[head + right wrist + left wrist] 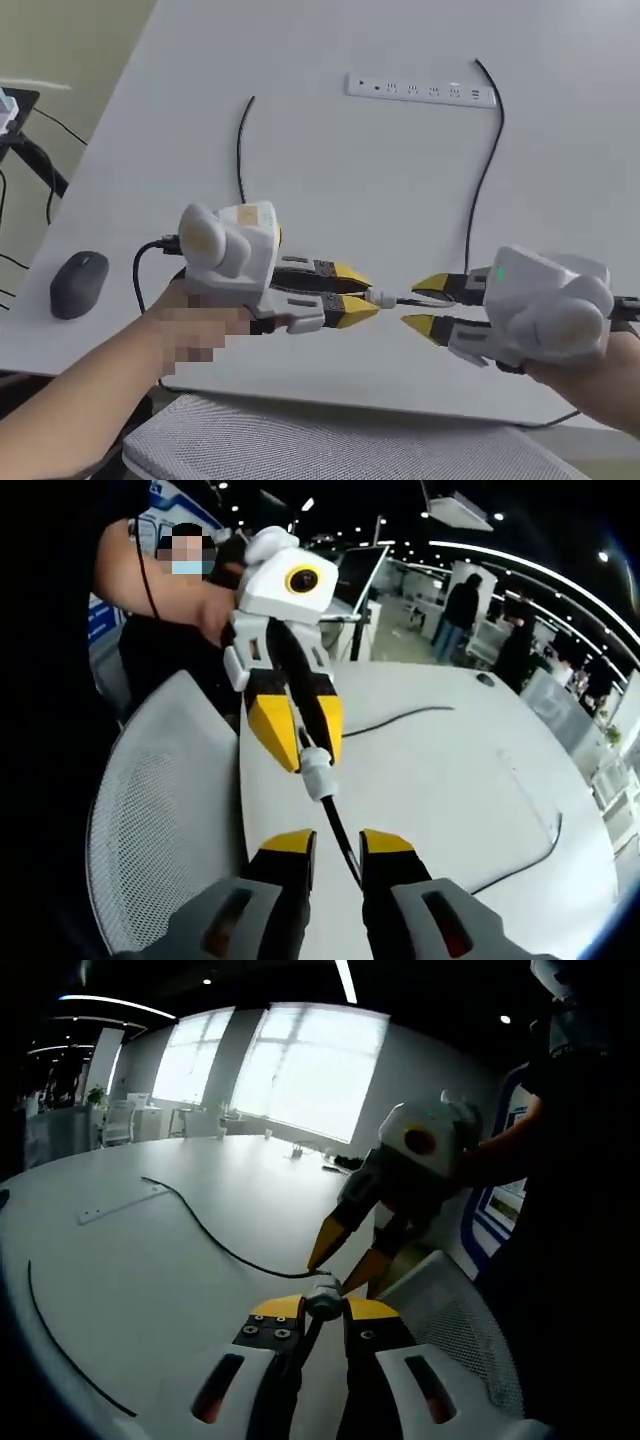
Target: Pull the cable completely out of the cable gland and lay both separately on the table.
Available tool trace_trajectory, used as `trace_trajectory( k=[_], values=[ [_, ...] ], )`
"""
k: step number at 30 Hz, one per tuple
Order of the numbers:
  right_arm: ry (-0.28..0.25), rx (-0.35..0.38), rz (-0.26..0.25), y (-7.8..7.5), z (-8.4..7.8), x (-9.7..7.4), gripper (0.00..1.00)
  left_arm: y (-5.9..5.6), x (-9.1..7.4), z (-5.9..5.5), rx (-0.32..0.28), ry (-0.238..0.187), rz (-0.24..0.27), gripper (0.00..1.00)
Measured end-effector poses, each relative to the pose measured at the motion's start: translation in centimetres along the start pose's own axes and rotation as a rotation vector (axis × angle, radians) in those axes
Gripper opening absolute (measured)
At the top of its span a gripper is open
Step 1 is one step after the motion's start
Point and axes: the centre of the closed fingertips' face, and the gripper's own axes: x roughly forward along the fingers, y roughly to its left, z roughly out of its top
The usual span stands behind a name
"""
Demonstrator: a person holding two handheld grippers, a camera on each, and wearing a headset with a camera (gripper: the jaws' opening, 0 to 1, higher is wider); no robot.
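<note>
While the left gripper (373,297) clamps the cable gland (383,297) as anchor,
the right gripper's (408,304) parted jaws straddle the cable (340,835), ready to pull.

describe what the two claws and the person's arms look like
The left claw and the right claw both have rounded white housings and black jaws with yellow tips. A black cord trails from the back of the left one. A green light glows on the right one's housing. The forearms are bare, with no sleeves on them.
</note>
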Motion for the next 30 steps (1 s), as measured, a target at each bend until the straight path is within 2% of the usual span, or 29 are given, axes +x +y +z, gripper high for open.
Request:
trace_trajectory(
  k=[3,6,9,13,16,20,24,28,30],
  values=[
    [-0.002,-0.016,-0.028,0.1,0.3,0.2,0.08,0.1,0.1,-0.2,0.007,0.012,0.003,0.15],
    [-0.007,-0.018,-0.031,0.4,0.6,0.6,0.07,0.0,0.3,-0.4,0.01,0.021,-0.005,0.15],
    [-0.007,-0.029,-0.045,0.5,0.8,0.9,0.02,0.1,0.3,-0.5,0.008,0.027,-0.01,0.15],
    [0.006,-0.041,-0.069,0.3,0.6,1.0,0.02,0.3,0.4,-0.6,0.012,0.033,-0.009,0.15],
    [0.006,-0.021,-0.083,0.3,0.6,1.0,0.02,0.3,0.5,-0.7,0.019,0.036,-0.015,0.15],
    [0.025,0.008,-0.076,0.5,0.3,1.2,0.0,0.2,0.6,-0.9,0.029,0.046,-0.024,0.15],
    [0.022,0.012,-0.081,0.5,0.3,1.2,0.0,0.2,0.6,-0.9,0.024,0.046,-0.024,0.15],
    [0.016,0.044,-0.084,0.3,0.2,1.1,0.0,0.2,0.6,-0.8,0.02,0.043,-0.022,0.15],
    [0.004,0.091,-0.082,0.3,0.2,1.0,0.0,0.2,0.6,-0.8,0.01,0.042,-0.023,0.15]
  ],
)
